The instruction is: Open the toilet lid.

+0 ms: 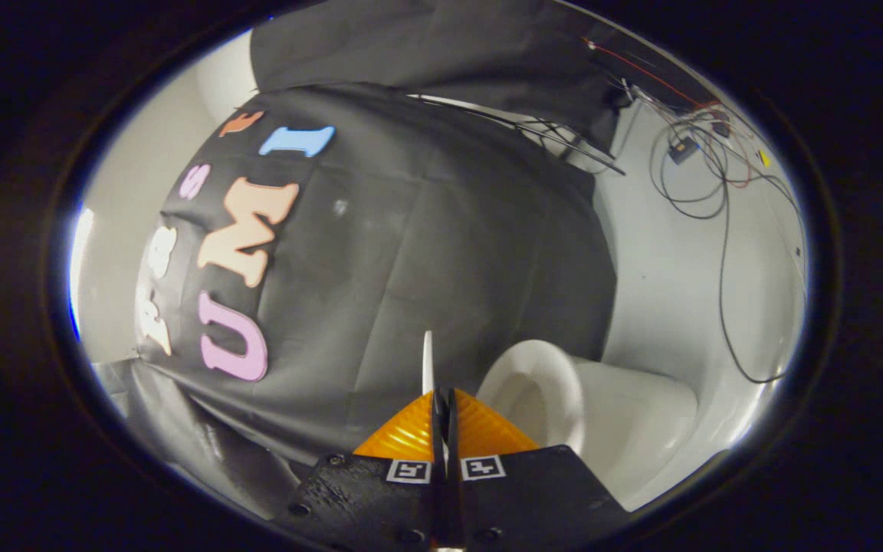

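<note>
So the hand-held gripper point(442, 402) has its two fingers pinched nearly together, and there's a thin white edge point(428, 360) sticking out straight ahead from between the tips. That looks like the toilet lid seen edge-on, with both fingers pressed on it, one on each face. Seen this way the lid is just a narrow sliver whose long axis runs along the fingers and away from them, toward the black cloth wall point(441, 245) behind; how far it reaches or how broad it is, I can't tell, since only that slim rim shows. Just to the right of the fingers sits the toilet point(625, 422) itself, white and glossy. Its oval seat ring point(537, 383) faces the fingers and the bowl opening inside looks shadowed. The whole view is rolled sideways, so the toilet body stretches off to the right rather than sitting level. The lower part of the toilet is cut off behind the gripper's body, and the hinge is hidden. Past the toilet there's a pale wall point(679, 253) with a tangle of loose cables point(706, 169) hanging down it.
</note>
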A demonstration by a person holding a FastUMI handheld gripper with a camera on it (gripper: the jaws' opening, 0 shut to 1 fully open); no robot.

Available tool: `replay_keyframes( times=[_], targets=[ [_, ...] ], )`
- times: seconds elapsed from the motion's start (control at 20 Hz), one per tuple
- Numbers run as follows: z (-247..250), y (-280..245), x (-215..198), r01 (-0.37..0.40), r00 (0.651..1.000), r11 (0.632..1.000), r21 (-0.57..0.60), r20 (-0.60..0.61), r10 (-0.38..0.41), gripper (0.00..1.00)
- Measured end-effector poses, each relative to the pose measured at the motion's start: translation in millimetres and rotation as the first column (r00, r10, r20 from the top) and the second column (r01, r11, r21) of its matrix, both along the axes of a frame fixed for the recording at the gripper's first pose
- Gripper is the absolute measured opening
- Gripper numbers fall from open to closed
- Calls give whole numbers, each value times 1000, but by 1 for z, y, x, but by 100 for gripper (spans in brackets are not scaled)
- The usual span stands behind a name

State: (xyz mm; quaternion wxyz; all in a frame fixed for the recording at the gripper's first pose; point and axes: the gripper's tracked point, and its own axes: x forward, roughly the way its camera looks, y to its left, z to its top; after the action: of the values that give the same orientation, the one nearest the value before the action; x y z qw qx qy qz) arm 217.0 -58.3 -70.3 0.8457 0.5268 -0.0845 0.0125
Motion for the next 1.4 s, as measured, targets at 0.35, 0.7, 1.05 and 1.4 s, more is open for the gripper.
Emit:
replay_keyframes(
  times=[0.35, 0.7, 1.05, 1.4],
  targets=[
    [89, 81, -15, 19, 999, 973, -228, 34, -12, 0],
    [135, 155, -24, 10, 1000, 896, -443, 14, -4, 0],
    [160, 223, -25, -6, 993, 779, -627, 87, 77, 0],
    [173, 300, -20, -63, 994, 620, -782, 7, 109, 0]
  ],
)
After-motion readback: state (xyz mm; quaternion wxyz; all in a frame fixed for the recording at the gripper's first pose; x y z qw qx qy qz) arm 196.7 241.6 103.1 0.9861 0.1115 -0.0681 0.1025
